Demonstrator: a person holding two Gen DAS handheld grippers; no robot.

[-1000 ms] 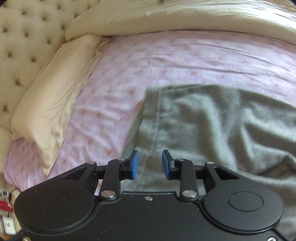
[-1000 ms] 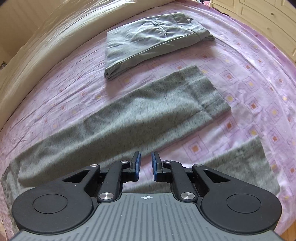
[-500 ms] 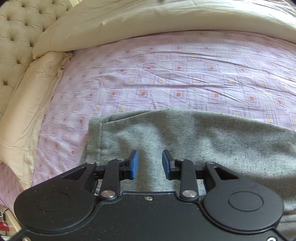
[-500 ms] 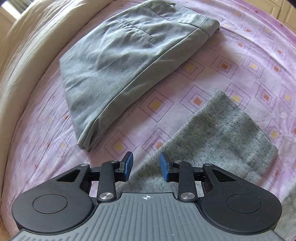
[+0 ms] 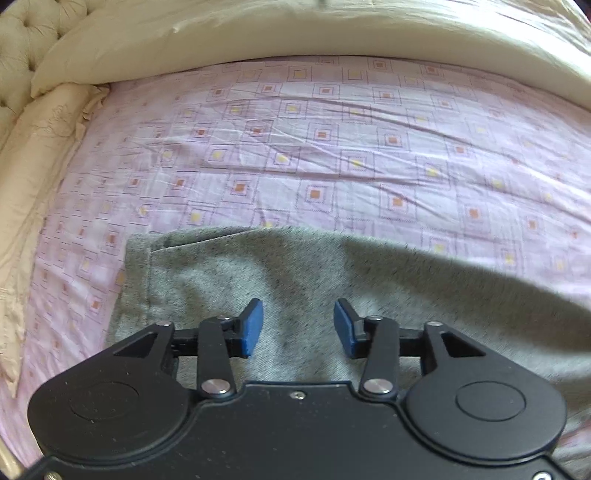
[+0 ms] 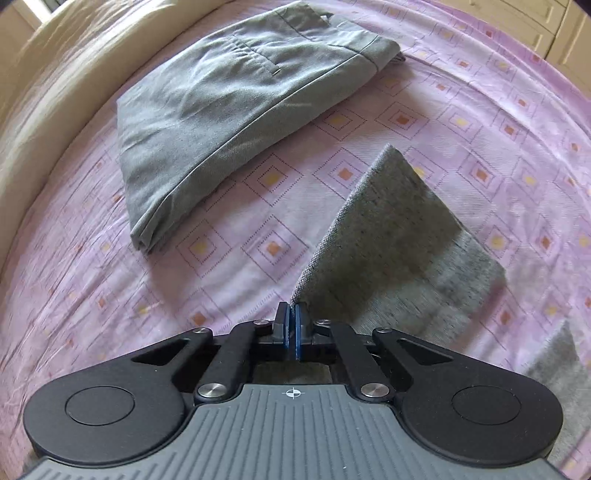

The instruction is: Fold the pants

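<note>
Grey knit pants lie on the purple patterned bed sheet. In the left wrist view their waistband end (image 5: 332,273) lies flat under my left gripper (image 5: 298,328), which is open and empty just above the fabric. In the right wrist view my right gripper (image 6: 292,325) is shut on the edge of one pant leg (image 6: 391,236) near its hem and holds that edge raised off the sheet. The second leg's end (image 6: 557,365) shows at the right edge.
A folded pair of grey-green trousers (image 6: 229,99) lies on the sheet (image 6: 92,295) ahead and left of the right gripper. A cream duvet (image 5: 295,29) borders the far side. A cream pillow (image 5: 33,177) and tufted headboard (image 5: 22,40) stand at the left.
My right gripper has closed on the pant leg's edge and lifted it. My left gripper has opened a little wider and stays over the waistband end.
</note>
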